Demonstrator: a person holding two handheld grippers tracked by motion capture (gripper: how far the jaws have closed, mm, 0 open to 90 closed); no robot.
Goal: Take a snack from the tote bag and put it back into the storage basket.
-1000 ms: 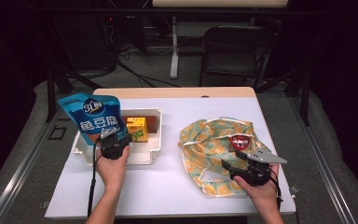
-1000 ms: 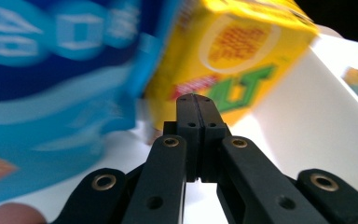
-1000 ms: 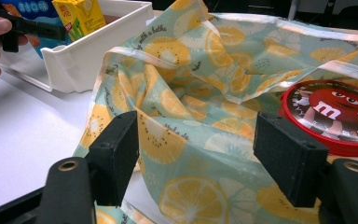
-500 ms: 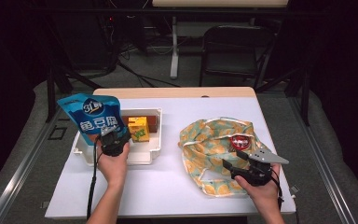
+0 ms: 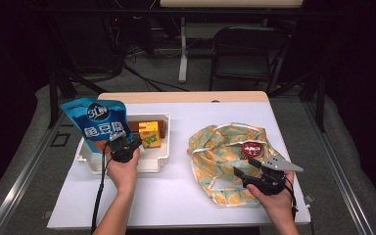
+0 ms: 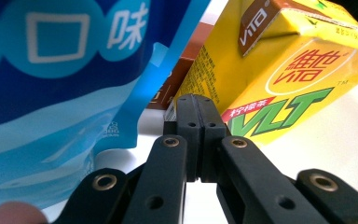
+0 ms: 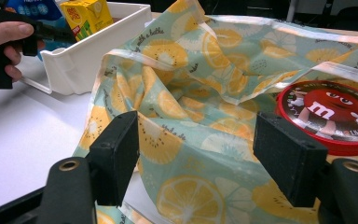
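Pouch [image 5: 101, 125], judged light, crinkly and slippery, best taken at its stiff sealed edge, is seen leaning in the tray [image 5: 159, 163] beside the carton [image 6: 279, 79], just left of the left gripper's [image 6: 196, 109] fully closed, empty jaws, while the right gripper [image 7: 200, 158] is held wide open over the bag [image 7: 205, 88] on the worktop [image 5: 176, 196].

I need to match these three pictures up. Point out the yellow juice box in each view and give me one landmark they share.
High view: the yellow juice box stands in the white tray, left of centre.
Left gripper view: it sits at upper right, close behind the shut left tool.
Right gripper view: small, top left corner, above the tray's wall.
Shared landmark: the blue snack bag beside it.
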